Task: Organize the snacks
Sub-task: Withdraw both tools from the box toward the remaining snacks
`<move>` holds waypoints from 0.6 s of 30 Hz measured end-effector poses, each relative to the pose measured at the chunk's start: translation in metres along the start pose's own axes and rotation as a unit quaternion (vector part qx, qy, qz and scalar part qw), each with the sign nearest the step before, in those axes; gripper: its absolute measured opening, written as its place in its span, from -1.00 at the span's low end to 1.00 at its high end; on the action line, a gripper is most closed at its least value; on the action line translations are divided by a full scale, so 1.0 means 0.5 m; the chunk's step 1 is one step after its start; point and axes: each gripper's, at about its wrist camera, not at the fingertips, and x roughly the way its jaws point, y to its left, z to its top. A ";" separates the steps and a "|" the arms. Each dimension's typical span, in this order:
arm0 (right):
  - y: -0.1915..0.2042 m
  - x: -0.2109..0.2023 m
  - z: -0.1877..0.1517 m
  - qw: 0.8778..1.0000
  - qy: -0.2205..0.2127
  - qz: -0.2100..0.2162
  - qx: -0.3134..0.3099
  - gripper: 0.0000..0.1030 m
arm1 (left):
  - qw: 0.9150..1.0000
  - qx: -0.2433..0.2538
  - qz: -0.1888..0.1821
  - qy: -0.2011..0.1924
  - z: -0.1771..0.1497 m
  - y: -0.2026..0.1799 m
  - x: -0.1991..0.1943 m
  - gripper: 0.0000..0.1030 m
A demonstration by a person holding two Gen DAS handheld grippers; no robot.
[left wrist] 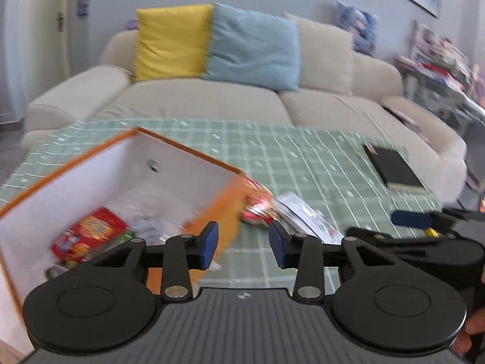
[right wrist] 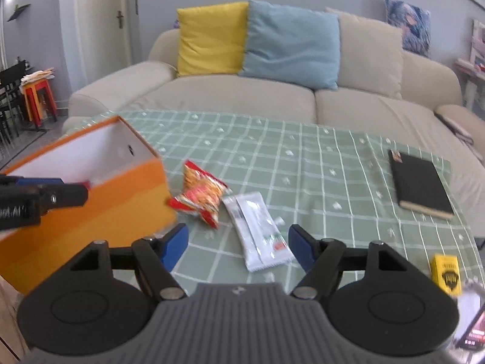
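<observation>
Jaws of both grippers are standing released, grasping nothing. The right gripper (right wrist: 238, 244) is hovering just before the white flat plastic snack packet (right wrist: 257, 230), probably so that this packet is being taken next. The left gripper (left wrist: 244, 244) is waiting at the edge of the orange cardboard box with white inside (left wrist: 91, 176), where a red snack bag (left wrist: 88, 235) is already lying. Beside the box, the red and yellow crinkled snack bag (right wrist: 201, 195) is touching the white packet on the green checked worktop (right wrist: 318, 163). Farther away, a black notebook (right wrist: 419, 186) and a small yellow box (right wrist: 447, 274) are lying well apart, blocking nothing. A beige sofa (right wrist: 242, 97) is standing behind.
</observation>
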 end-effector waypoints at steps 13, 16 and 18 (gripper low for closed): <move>-0.050 0.081 -0.046 0.999 0.039 -0.023 0.030 0.45 | 0.999 -0.032 -0.018 0.024 -0.035 -0.036 0.097 0.36; -0.054 0.102 -0.041 0.998 0.042 -0.030 0.021 0.45 | 0.999 -0.025 -0.026 0.024 -0.032 -0.048 0.116 0.48; -0.058 0.115 -0.036 0.998 0.045 -0.030 0.020 0.45 | 0.999 -0.022 -0.018 0.021 -0.025 -0.055 0.130 0.49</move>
